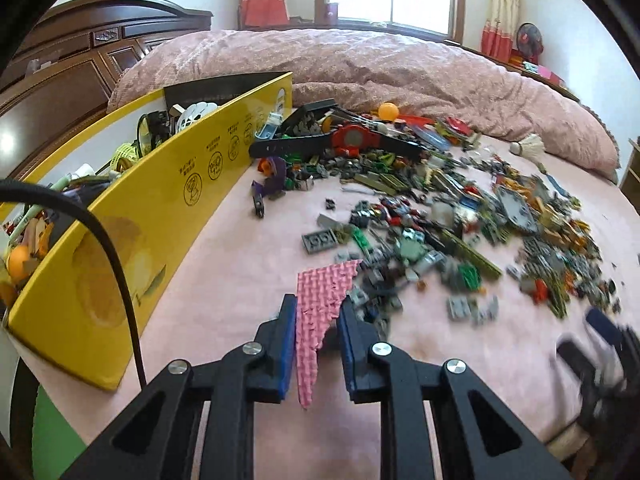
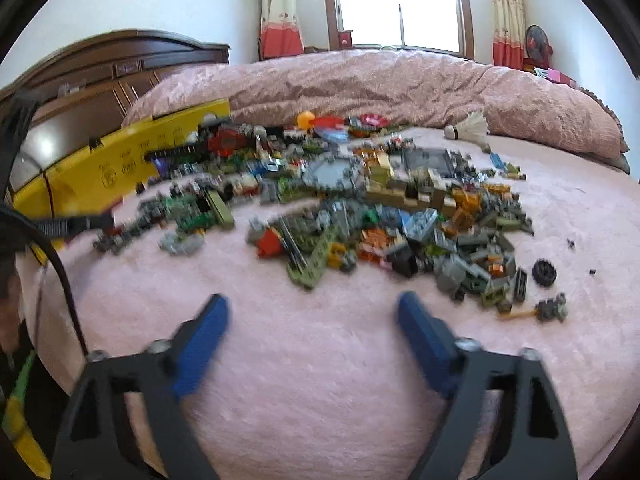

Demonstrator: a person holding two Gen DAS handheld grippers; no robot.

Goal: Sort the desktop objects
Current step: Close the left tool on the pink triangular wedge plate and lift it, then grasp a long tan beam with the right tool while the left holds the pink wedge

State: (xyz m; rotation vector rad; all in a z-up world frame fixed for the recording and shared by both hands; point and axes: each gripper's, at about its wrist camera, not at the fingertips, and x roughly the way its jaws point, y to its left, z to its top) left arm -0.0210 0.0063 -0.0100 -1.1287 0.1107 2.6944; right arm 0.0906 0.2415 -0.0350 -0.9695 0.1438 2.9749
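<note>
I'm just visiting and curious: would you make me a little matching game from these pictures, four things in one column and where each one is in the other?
Things:
1. pink foam piece
2. shuttlecock
3. black gear wheel
4. orange ball

Places:
A. alone on the blanket, right of the brick pile
B. at the far edge of the pile, near the quilt
C. clamped in the left gripper
D. far right, beside the quilt's edge

Pairs: 1-C, 2-D, 3-A, 4-B
</note>
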